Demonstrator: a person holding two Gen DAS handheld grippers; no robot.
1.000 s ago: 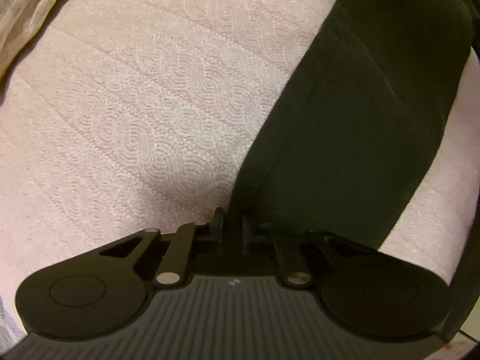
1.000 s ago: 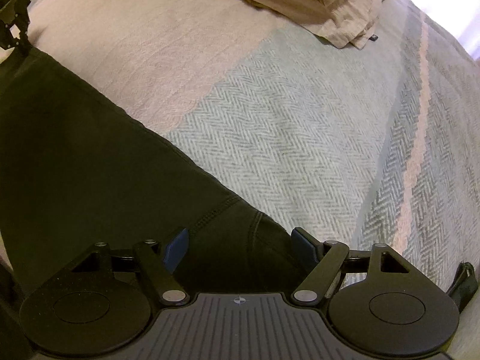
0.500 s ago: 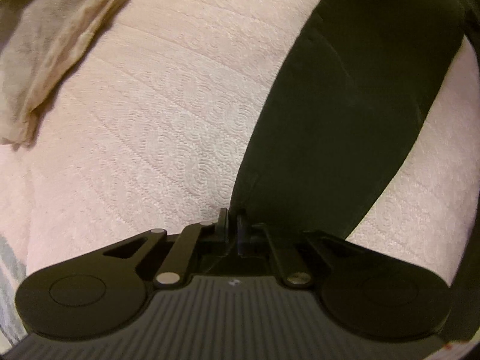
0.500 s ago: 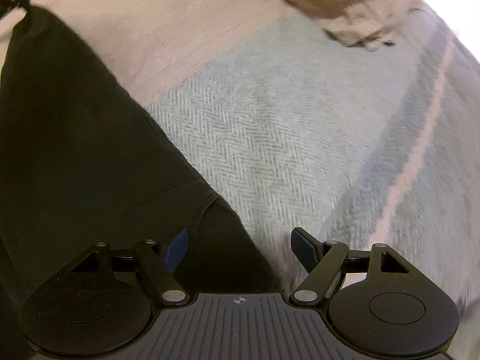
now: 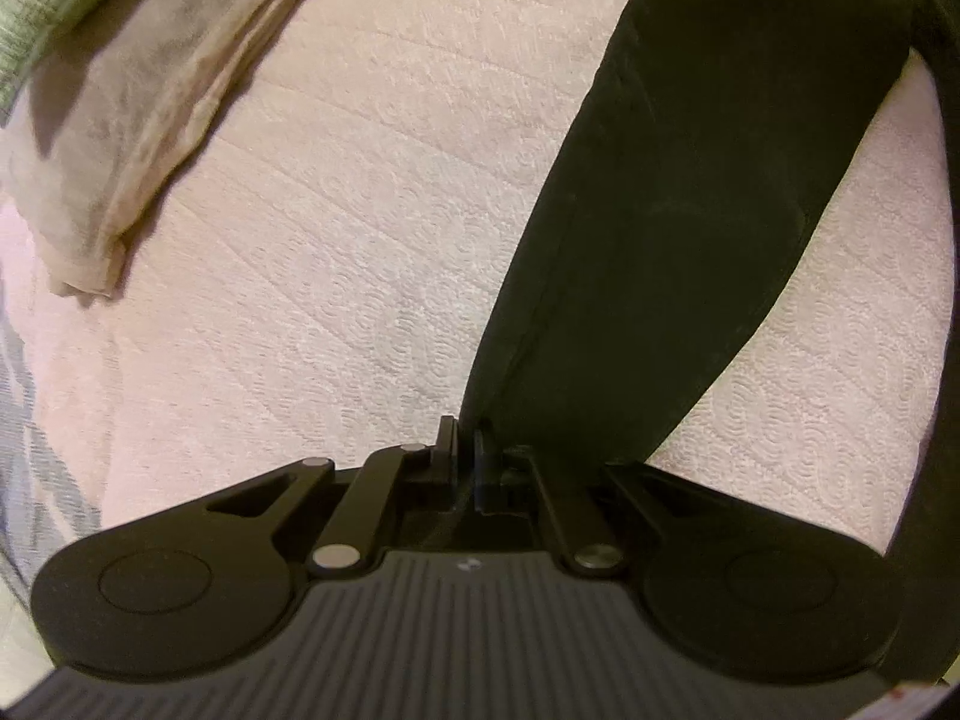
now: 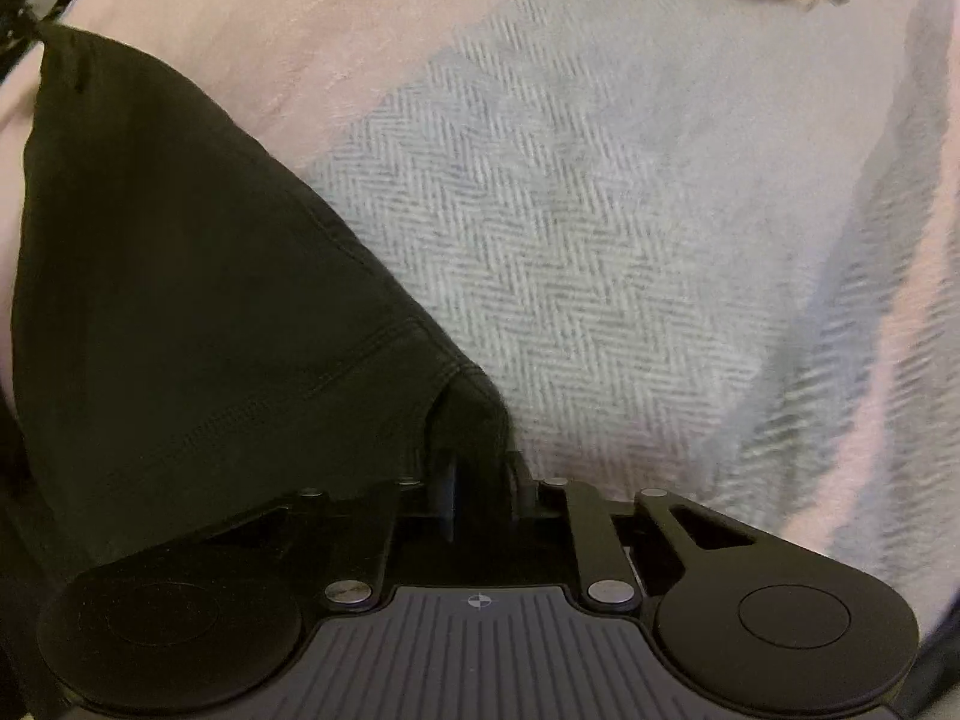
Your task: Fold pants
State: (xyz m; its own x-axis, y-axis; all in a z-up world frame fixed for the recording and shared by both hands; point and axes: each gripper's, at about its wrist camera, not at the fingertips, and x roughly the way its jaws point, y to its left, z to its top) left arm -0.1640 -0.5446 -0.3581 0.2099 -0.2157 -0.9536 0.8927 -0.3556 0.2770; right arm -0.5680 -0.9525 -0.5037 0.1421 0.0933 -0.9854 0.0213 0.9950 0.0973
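Nearest, the left gripper (image 5: pixel 465 450) pinches the pants (image 5: pixel 690 228) at a hem corner and the right gripper (image 6: pixel 480 474) clamps another corner, the dark cloth stretching away over open pink quilt (image 5: pixel 360 210) toward a beige folded cloth (image 5: pixel 138 120) far left.

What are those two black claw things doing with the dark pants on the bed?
A person is folding black pants on a bed, with a gripper in each hand. The left gripper is shut on one edge of the pants. The right gripper is shut on a stitched corner of them. The pants stretch between the two, above a pink quilt and a grey herringbone blanket. A folded beige cloth lies off to the side.
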